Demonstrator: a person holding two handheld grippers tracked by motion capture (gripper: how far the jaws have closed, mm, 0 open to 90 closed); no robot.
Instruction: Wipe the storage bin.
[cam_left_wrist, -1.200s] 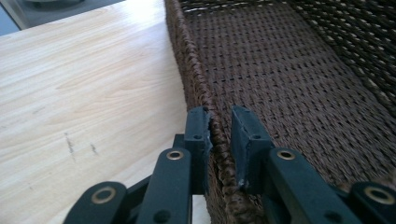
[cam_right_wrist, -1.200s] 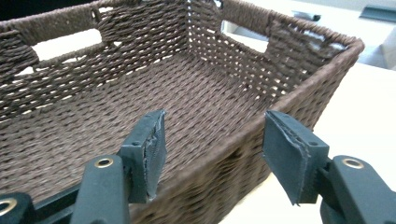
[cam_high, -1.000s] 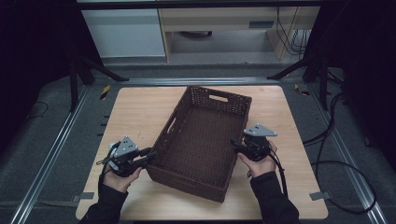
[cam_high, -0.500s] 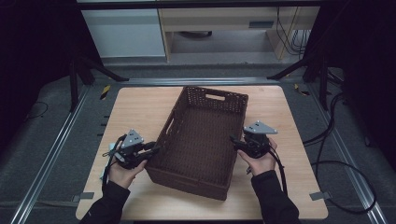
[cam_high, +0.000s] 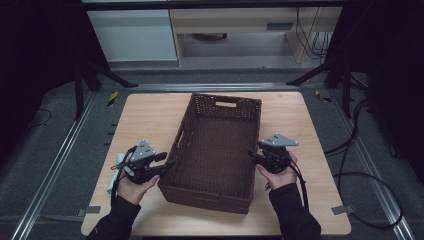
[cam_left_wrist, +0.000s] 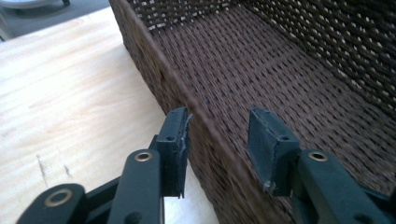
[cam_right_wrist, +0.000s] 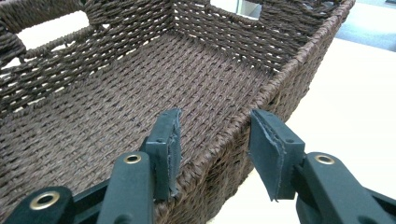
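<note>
Nearest the camera: two dark sleeves coming up from the bottom edge of the high view, a hand on each tool. Left gripper (cam_high: 169, 163) parked at the basket's left long wall, right gripper (cam_high: 251, 152) at the right long wall, roughly level with each other.

Up close in the left gripper view: left gripper (cam_left_wrist: 217, 140) straddling the rim of the wicker basket (cam_left_wrist: 289, 70), one jaw outside over the table (cam_left_wrist: 60, 93), the other inside over the woven floor. Outer pad right up against the wall, maybe brushing it, inner pad clearly off it with a gap. Jaws just been opening, rim between them, not clamped.

Same story from the right gripper view: right gripper (cam_right_wrist: 215, 140) astride the opposite rim, one jaw inside the basket (cam_right_wrist: 116, 93), one outside over bare wood. Jaws just been closing, wall sitting in the gap, daylight on both sides of it, so half-wide and not gripping.

Further out: basket (cam_high: 220, 145) sitting a bit skewed around the middle of the light wooden table (cam_high: 145, 115), nothing inside, handle cutouts in the far end wall and the left long wall.

Beyond the table: grey floor, metal rails, cables (cam_high: 365, 175) trailing on the right, pale cabinets (cam_high: 135, 35) at the back.
</note>
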